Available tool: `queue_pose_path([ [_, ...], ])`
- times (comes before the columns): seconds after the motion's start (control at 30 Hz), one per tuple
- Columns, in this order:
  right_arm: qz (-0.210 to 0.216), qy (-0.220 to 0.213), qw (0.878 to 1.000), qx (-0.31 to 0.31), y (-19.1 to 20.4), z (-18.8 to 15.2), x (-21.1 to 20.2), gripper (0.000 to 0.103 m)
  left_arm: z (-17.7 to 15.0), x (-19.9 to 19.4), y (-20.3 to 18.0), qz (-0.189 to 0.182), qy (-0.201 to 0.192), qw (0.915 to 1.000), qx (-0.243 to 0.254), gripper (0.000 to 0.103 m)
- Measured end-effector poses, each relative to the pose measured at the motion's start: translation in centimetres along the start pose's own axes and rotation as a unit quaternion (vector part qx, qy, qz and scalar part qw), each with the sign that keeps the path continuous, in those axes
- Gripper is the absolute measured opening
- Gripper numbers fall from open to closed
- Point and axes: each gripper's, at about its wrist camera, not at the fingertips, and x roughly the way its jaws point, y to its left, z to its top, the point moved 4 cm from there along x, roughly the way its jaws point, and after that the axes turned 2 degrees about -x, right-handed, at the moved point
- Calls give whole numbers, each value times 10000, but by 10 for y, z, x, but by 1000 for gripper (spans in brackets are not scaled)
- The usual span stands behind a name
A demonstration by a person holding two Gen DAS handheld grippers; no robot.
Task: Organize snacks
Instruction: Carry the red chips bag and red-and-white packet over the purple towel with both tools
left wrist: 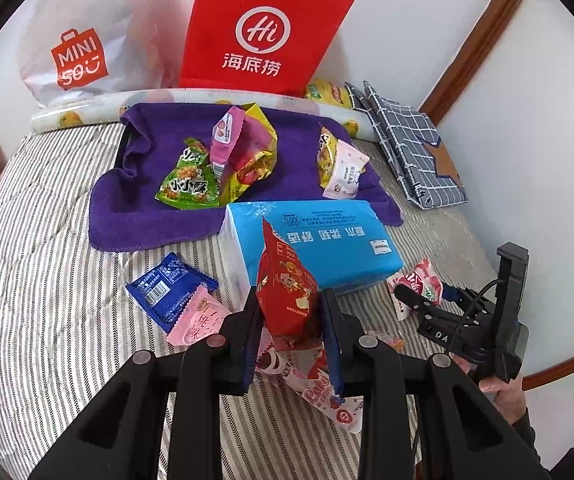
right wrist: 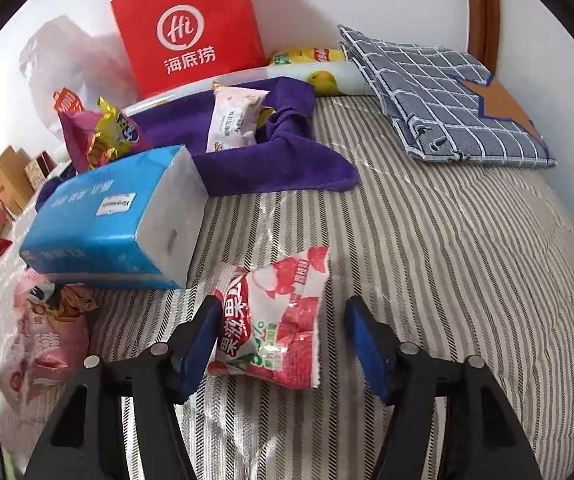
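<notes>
Red snack packet (left wrist: 287,296) clamped in left gripper (left wrist: 291,332); right gripper (right wrist: 283,344) open around strawberry packet (right wrist: 275,320) (Haidilao bag (left wrist: 263,28), Miniso bag (left wrist: 83,40) behind).

My right gripper (right wrist: 285,346) stands open over the striped bedcover (right wrist: 427,248). A red-and-white snack packet (right wrist: 275,324) lies between the fingers, touching only the left one. The blue tissue pack (right wrist: 115,220) is just beside it.

Tissue pack (left wrist: 311,240) lies before towel (left wrist: 147,216); bags (left wrist: 263,28) stand behind.
</notes>
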Motion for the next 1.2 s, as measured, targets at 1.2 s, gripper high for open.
queue_pose_path([
  [1.2, 326, -1214, 9910, -462, 65, 163, -38, 29, 99, -12, 21, 164, -507, 9985, 92, 28],
])
